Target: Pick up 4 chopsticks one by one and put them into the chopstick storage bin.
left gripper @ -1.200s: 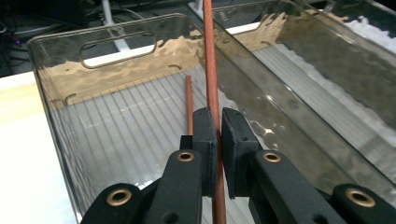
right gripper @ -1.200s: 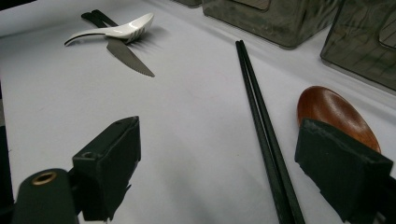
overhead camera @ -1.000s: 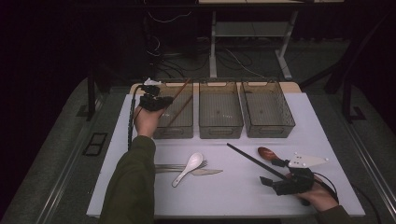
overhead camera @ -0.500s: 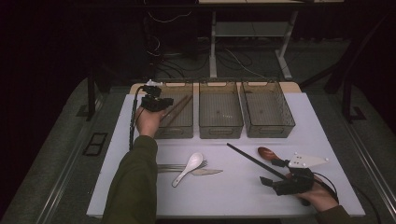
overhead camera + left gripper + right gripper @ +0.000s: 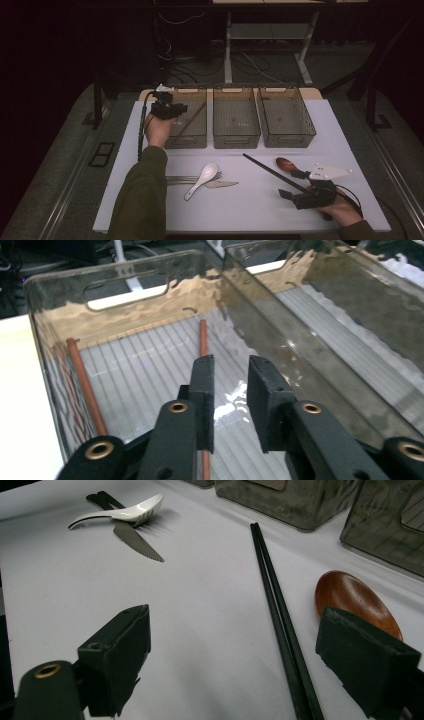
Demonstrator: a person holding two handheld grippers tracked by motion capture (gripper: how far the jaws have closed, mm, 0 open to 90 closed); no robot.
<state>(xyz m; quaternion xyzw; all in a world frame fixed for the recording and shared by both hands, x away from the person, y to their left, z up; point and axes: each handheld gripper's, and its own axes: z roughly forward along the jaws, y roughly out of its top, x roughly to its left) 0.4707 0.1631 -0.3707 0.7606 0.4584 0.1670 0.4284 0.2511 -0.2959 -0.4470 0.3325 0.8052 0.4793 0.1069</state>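
My left gripper (image 5: pixel 170 108) hovers over the left clear bin (image 5: pixel 186 142), open by a narrow gap with nothing between its jaws. In the left gripper view the gripper (image 5: pixel 231 371) looks down into the bin (image 5: pixel 125 300), where two brown chopsticks (image 5: pixel 202 340) lie on the ribbed floor. One brown chopstick (image 5: pixel 192 119) leans across that bin in the high view. My right gripper (image 5: pixel 292 186) rests wide open at the table's front right. Between its jaws (image 5: pixel 235 630) runs a pair of black chopsticks (image 5: pixel 275 600), with a brown wooden spoon (image 5: pixel 352 597) beside the right jaw.
Middle bin (image 5: pixel 236 142) and right bin (image 5: pixel 287 142) stand in a row with the left one at the back of the white mat. A white spoon (image 5: pixel 202 179), a knife (image 5: pixel 222 184) and a fork (image 5: pixel 182 177) lie at front centre.
The brown chopstick that stuck up from my left gripper has dropped into the left bin, and that gripper has opened. The right gripper has stayed put.
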